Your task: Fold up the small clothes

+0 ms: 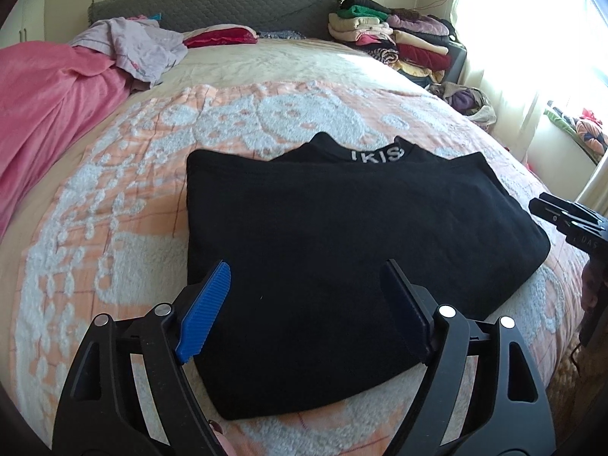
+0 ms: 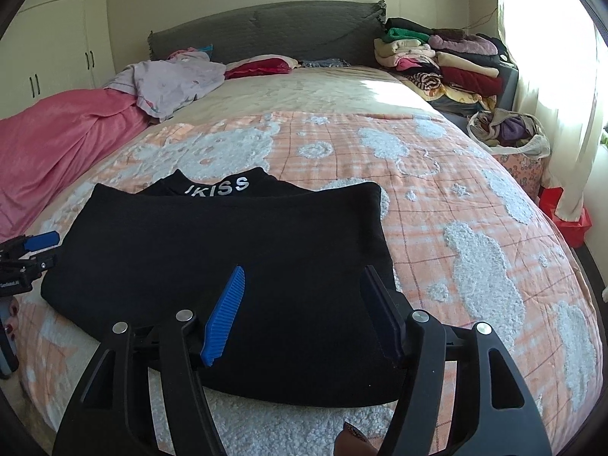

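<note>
A black top (image 1: pixel 342 228) lies folded flat on the orange and white bedspread (image 1: pixel 114 197), its collar with white letters (image 1: pixel 376 154) turned to the far side. My left gripper (image 1: pixel 307 266) hovers open over the top's near left part, nothing between its blue pads. In the right wrist view the same top (image 2: pixel 228 243) fills the middle, and my right gripper (image 2: pixel 304 269) stands open over its near right part, also with nothing gripped. Each gripper shows at the edge of the other view: the right gripper (image 1: pixel 570 220) and the left gripper (image 2: pixel 30 250) flank the top.
A pink blanket (image 1: pixel 49 106) and a crumpled lilac garment (image 1: pixel 140 49) lie at the far left of the bed. Stacks of folded clothes (image 1: pixel 399 38) stand at the far right by the grey headboard (image 1: pixel 212 3). A bag of clothes (image 2: pixel 509 129) sits beside the bed near the curtain.
</note>
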The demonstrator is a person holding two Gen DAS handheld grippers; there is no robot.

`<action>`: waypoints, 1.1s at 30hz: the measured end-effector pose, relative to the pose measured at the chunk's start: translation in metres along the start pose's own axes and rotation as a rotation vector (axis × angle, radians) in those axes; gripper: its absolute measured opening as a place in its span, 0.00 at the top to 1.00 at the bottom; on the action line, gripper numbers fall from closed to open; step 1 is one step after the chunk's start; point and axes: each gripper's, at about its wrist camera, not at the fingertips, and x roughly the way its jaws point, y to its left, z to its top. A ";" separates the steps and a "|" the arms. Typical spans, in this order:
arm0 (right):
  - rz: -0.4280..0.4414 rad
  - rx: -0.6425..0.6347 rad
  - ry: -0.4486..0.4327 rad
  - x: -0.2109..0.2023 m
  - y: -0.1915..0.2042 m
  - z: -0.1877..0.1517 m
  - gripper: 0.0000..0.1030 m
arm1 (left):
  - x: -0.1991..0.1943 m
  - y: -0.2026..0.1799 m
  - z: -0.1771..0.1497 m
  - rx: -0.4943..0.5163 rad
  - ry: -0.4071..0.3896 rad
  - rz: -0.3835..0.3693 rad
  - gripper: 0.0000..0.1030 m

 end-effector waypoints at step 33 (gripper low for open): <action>-0.037 -0.045 0.160 0.023 0.014 -0.037 0.19 | 0.016 -0.005 -0.023 -0.013 0.117 -0.015 0.21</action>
